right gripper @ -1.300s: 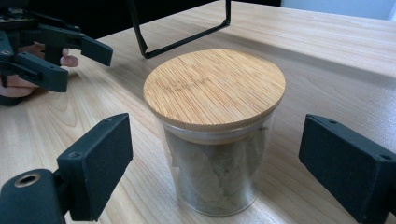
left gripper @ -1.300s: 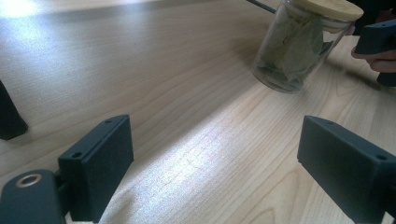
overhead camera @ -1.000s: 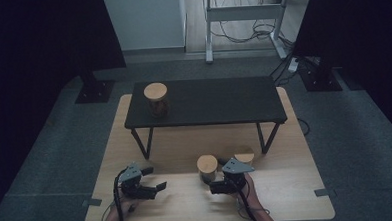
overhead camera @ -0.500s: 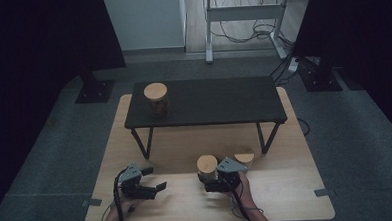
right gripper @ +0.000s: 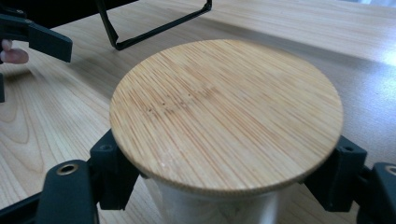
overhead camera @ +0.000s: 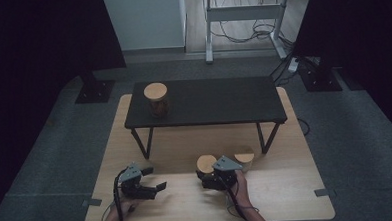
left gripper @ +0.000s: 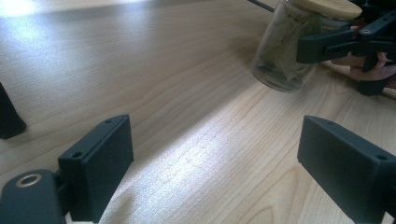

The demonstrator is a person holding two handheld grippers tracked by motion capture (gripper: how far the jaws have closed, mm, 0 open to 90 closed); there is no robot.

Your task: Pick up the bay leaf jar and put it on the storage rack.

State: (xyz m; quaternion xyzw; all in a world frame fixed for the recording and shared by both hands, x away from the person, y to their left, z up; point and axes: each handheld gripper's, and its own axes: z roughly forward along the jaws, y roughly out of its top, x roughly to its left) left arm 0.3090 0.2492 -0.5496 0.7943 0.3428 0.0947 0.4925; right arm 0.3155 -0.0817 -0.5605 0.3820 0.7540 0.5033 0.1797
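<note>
Dim room, pale wooden table (overhead camera: 287, 186) with low black bench (overhead camera: 218, 102) on it | right gripper (overhead camera: 213, 178) at near middle of table, jaws closed around glass jar (left gripper: 285, 51) just under its bamboo lid (right gripper: 226, 114) | left gripper (overhead camera: 149, 185) resting well left of jar, jaws wide apart, nothing between | second jar (overhead camera: 156, 99) on bench, third (overhead camera: 244, 157) just behind right gripper

Jar (right gripper: 224, 126) body hidden under its own lid; second jar (overhead camera: 244, 158) half hidden behind right gripper (overhead camera: 210, 181).
</note>
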